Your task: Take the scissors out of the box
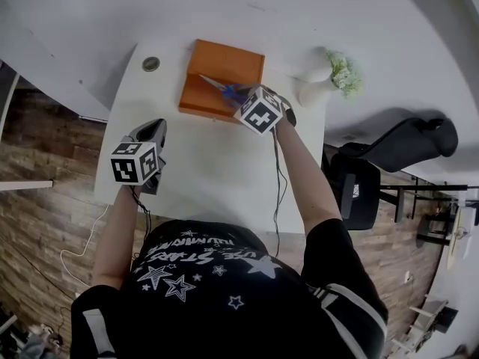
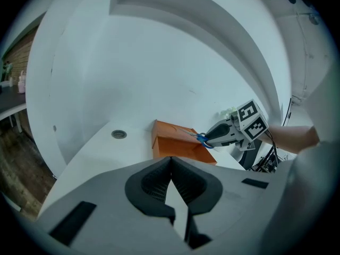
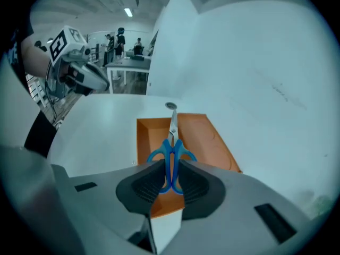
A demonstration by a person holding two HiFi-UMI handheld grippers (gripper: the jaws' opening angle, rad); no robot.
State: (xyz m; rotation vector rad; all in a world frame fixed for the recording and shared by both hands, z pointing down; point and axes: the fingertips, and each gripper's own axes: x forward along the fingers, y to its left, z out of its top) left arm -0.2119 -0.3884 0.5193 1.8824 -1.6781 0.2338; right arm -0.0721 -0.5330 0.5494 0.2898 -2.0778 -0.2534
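Note:
Blue-handled scissors [image 3: 171,155] hang above the orange box [image 3: 204,139], blades pointing away from me toward the wall. My right gripper [image 3: 171,175] is shut on their handles. In the head view the scissors [image 1: 224,87] lie over the box [image 1: 224,69] at the far side of the white table, with the right gripper [image 1: 251,103] at the box's front right corner. My left gripper [image 1: 153,144] hovers over the table's left half, away from the box; its jaws [image 2: 171,180] are shut with nothing between them. The left gripper view also has the scissors [image 2: 201,137] over the box [image 2: 178,145].
A white vase with greenish flowers [image 1: 329,77] stands right of the box. A round grommet [image 1: 151,63] sits in the table at the back left. A black chair [image 1: 389,155] is beyond the table's right edge. The white wall runs close behind the box.

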